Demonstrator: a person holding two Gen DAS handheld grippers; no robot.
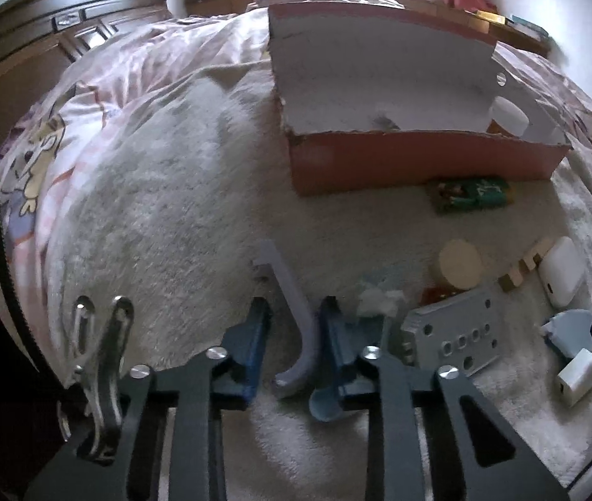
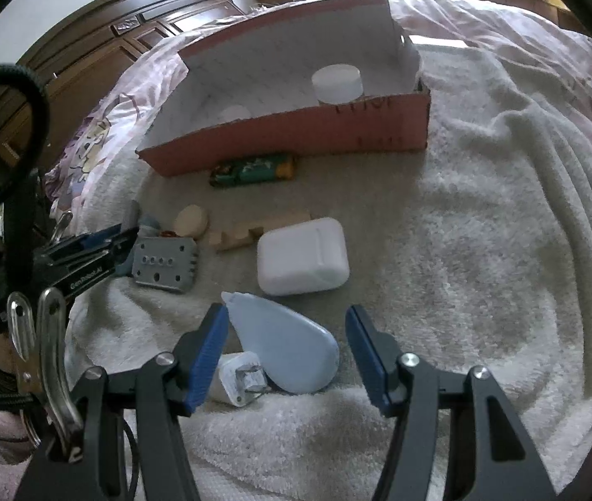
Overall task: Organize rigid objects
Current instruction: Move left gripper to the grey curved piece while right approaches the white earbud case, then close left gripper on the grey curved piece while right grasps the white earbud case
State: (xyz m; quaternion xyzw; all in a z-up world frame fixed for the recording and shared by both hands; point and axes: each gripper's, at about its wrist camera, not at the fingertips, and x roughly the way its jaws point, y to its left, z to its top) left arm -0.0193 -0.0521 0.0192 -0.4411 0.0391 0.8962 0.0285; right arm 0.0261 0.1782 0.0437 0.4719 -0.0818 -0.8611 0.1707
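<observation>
My left claw [image 1: 293,336] stands narrow around a curved lilac plastic hook [image 1: 293,304] lying on the white towel [image 1: 162,217], though I cannot tell whether the pads truly bite it, and its smooth bend could twist out or drag the pile as I lift toward the red cardboard box [image 1: 421,163]. My right claw [image 2: 287,350] stands half open, holding nothing, astride the pale blue teardrop-shaped case [image 2: 283,346], with the white charger plug [image 2: 239,380] touching that case by the left finger. Closing here risks pinching the plug too or squirting the rounded case sideways.
</observation>
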